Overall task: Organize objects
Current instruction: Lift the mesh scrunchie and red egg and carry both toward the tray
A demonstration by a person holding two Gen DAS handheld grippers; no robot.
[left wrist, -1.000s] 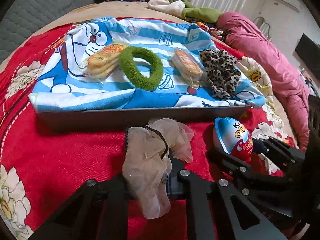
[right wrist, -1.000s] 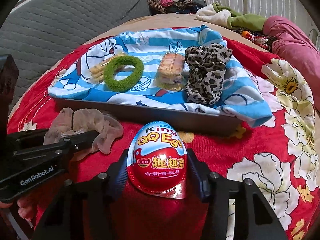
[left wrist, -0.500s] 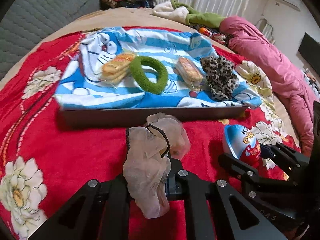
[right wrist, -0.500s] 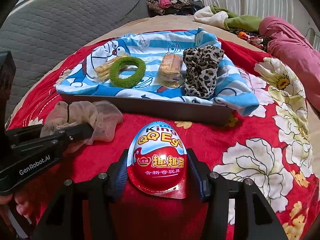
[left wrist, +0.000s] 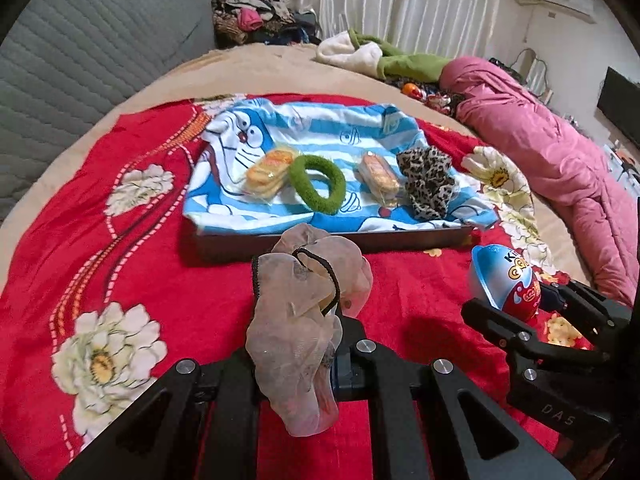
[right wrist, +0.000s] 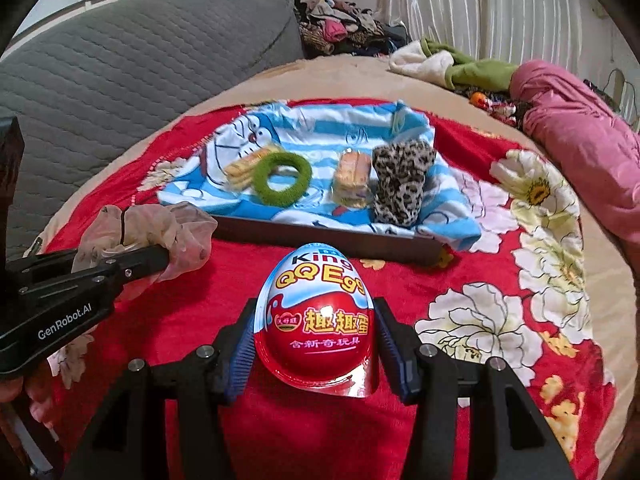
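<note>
Counting two snack packs point(left wrist: 267, 174), three scrunchies point(left wrist: 317, 189)

Pretty evenly lit room, soft indoor light and nothing harsh. The pale curtains point(left wrist: 400, 4) at the back look like the brightest patch, a bit washed out. Shadows are faint: a dark strip under the tray's front wall point(right wrist: 320, 236), a soft one on the red blanket point(left wrist: 180, 280). Small glare spots on the glossy toy egg point(right wrist: 316, 320) (its foil rim shines too). Heavy fisheye bend, black corners in both views. Far clutter goes mushy, and so do the black tool frames right up close.
</note>
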